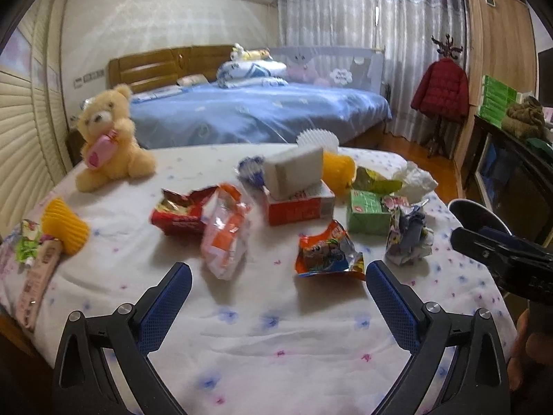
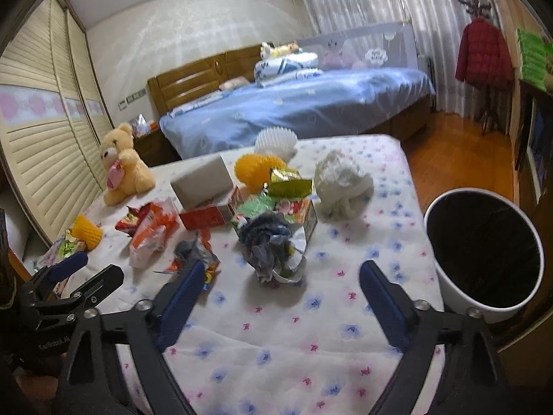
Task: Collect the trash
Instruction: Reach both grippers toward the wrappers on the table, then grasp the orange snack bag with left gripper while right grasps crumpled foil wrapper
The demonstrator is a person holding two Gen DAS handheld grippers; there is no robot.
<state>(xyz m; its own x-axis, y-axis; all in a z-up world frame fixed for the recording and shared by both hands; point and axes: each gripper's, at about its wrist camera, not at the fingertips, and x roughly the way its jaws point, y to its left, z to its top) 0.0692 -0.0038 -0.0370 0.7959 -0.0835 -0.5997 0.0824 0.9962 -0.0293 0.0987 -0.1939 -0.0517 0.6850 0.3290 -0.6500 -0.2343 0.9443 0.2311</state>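
Note:
Trash lies scattered on a flowered bedsheet (image 1: 276, 339). My left gripper (image 1: 278, 273) is open over the sheet, nothing between its fingers. Just beyond its right fingertip lies an orange snack wrapper (image 1: 328, 254), and beyond its left fingertip an orange-and-white bag (image 1: 224, 235). Behind those are a red packet (image 1: 179, 214), a red box (image 1: 300, 204) and a green box (image 1: 368, 211). My right gripper (image 2: 281, 273) is open too. A crumpled blue-grey paper wad (image 2: 273, 249) lies right ahead of its fingertips, untouched. A white bin with a black liner (image 2: 484, 252) stands to its right.
A teddy bear (image 1: 110, 138) sits at the far left of the sheet, and yellow foam nets (image 1: 65, 226) lie near the left edge. A white tissue wad (image 2: 342, 183) rests at the back right. My left gripper (image 2: 103, 263) shows at the right wrist view's left. Beyond is a blue bed (image 1: 259, 110).

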